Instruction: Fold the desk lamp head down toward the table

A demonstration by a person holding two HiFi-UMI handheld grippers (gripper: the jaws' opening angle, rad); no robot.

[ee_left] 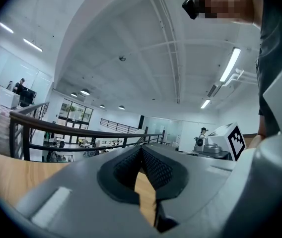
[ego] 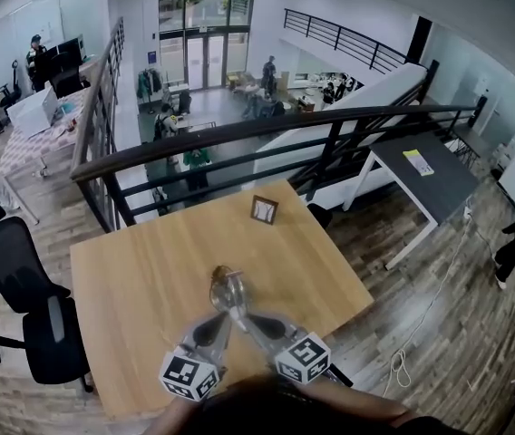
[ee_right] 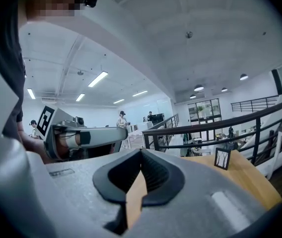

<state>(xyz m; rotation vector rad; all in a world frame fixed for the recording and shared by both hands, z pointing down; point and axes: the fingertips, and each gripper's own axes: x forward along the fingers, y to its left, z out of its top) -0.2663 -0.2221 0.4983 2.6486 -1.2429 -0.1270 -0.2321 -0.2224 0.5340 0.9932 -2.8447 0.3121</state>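
Left gripper (ee_left: pixel 141 150) and right gripper (ee_right: pixel 141 152) sit side by side, jaws pressed together, empty; desk lamp (ego: pixel 228 286) close by their tips, picture frame (ego: pixel 264 208) ahead.

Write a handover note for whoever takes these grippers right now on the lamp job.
Left gripper: shut, empty, held level above the table.
Right gripper: shut, empty, beside the left one.
Lamp: small shiny shape just past both gripper tips in the head view; neither gripper holds it.
Picture frame stands near the table's far edge.
Done: unclear; from above I cannot tell whether the lamp head is folded.
Left: check the head; if up, press it down toward the table.
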